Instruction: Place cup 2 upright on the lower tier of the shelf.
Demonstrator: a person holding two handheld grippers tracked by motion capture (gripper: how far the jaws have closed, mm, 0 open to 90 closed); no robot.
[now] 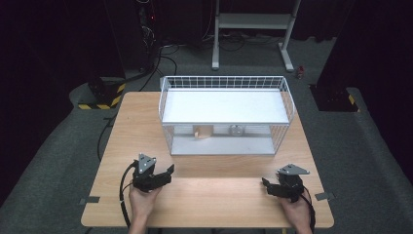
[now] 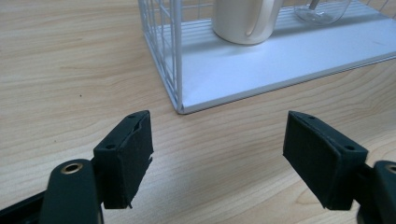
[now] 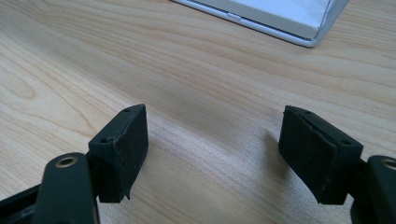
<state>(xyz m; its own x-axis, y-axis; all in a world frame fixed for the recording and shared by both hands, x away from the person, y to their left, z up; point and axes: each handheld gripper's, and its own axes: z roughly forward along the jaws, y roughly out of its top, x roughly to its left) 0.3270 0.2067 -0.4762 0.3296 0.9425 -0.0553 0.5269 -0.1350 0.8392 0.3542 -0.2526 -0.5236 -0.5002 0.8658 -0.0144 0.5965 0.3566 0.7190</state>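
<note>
A white wire rack with two shelves stands on the far half of the wooden table. On its lower shelf sit a cream mug and a clear glass. My left gripper is held low over the table near the rack's front left corner, open, with nothing between its pads. My right gripper rests near the table's front right, open and empty, with the rack's front right corner ahead of it.
The rack's upper shelf is a bare white board. Bare wood lies between the two grippers and in front of the rack. Beyond the table are dark floor, cables and the white legs of a stand.
</note>
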